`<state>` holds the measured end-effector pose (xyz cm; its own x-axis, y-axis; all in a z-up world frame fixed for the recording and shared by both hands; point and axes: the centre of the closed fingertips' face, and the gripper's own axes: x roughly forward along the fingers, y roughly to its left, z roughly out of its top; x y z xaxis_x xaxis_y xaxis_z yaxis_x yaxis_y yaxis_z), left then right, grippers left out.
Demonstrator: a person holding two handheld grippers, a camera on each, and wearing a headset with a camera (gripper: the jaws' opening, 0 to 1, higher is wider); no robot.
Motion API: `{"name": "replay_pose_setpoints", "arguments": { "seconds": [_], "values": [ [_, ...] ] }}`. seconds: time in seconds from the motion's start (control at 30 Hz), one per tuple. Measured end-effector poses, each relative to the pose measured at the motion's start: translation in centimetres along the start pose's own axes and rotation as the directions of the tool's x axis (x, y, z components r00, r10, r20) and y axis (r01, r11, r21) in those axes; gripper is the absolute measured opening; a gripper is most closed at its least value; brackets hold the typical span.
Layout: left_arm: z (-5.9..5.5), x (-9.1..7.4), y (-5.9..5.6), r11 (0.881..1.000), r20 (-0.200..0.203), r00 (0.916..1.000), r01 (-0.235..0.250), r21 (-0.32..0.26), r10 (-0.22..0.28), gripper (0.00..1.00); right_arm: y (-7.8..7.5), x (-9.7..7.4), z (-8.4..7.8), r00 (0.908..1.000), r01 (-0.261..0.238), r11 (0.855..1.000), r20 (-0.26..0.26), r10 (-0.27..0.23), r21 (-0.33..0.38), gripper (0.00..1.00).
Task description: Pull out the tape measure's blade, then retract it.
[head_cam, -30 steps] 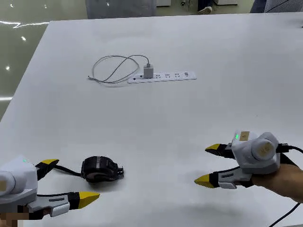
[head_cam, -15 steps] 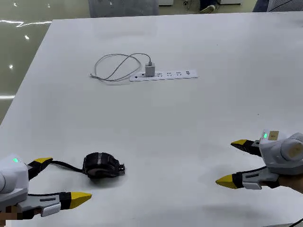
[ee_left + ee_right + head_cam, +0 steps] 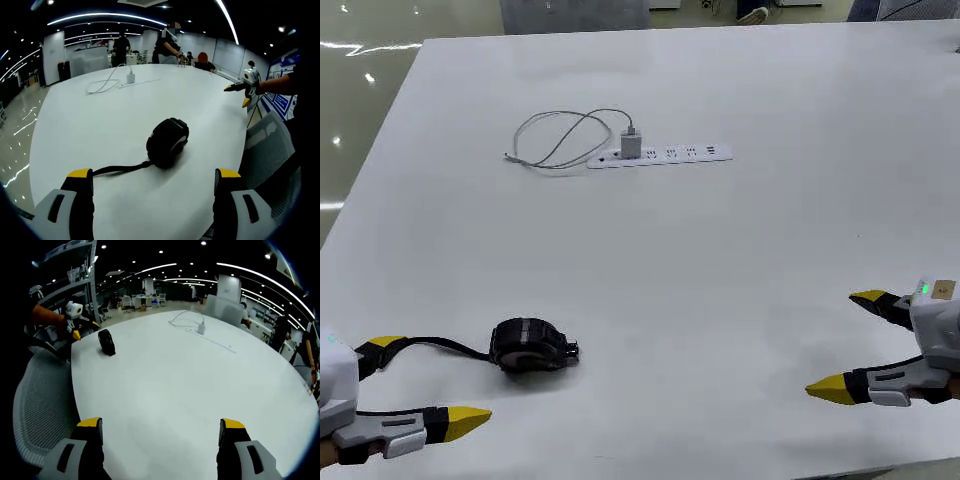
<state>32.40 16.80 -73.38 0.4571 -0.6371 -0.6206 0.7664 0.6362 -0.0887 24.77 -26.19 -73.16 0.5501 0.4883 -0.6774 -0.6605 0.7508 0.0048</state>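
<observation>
A black tape measure point(image 3: 527, 345) lies on the white table point(image 3: 700, 250) near its front left, its black wrist strap point(image 3: 445, 347) trailing left. The blade is inside the case. My left gripper point(image 3: 422, 381) is open at the bottom left, a short way from the case, and the strap runs toward its upper finger. The left gripper view has the tape measure point(image 3: 167, 141) just ahead of my open left gripper point(image 3: 154, 180). My right gripper point(image 3: 850, 343) is open at the bottom right, far from the tape measure. The right gripper view shows my open right gripper point(image 3: 161, 429) and the tape measure point(image 3: 106, 342) far off.
A white power strip point(image 3: 660, 155) with a plugged-in charger point(image 3: 631, 146) and a looped white cable point(image 3: 558, 140) lies at the table's far middle. Grey mesh chair backs point(image 3: 42, 405) stand by the near edge. People stand beyond the table's far end point(image 3: 167, 42).
Both grippers have drawn back toward the near edge and outward, the left one farther from the tape measure, the right one to the right. The tape measure has stayed put.
</observation>
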Motion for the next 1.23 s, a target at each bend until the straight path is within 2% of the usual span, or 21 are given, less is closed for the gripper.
{"name": "replay_pose_setpoints", "arguments": {
  "seconds": [0.03, 0.3, 0.67, 0.9, 1.23],
  "values": [
    [0.0, 0.0, 0.0, 1.000, -0.002, 1.0000, 0.002, 0.005, -0.002, 0.99, 0.0, 0.0, -0.1, 1.0000, 0.000, 1.000, 0.000, 0.000, 0.000, 0.99],
    [-0.6, -0.2, 0.0, 1.000, -0.018, 0.9998, 0.003, 0.017, -0.002, 0.99, -0.1, -0.3, -0.1, 1.0000, 0.003, 1.000, 0.002, -0.003, 0.001, 0.99],
    [-0.2, -0.5, 0.2, 1.000, -0.013, 0.9999, -0.004, 0.026, 0.005, 0.99, 0.6, 0.1, 0.3, 0.9999, -0.014, 1.000, 0.007, 0.014, -0.019, 0.99],
    [-0.4, -0.7, 0.5, 0.999, -0.028, 0.9994, -0.020, 0.031, 0.020, 0.99, 0.8, -0.1, 0.1, 0.9998, -0.020, 1.000, 0.008, 0.020, -0.012, 0.99],
    [-0.2, -0.8, 0.6, 0.999, -0.022, 0.9995, -0.023, 0.032, 0.024, 0.99, 0.7, -0.2, -0.3, 0.9998, -0.018, 1.000, -0.002, 0.018, -0.019, 0.99]
  ]
}}
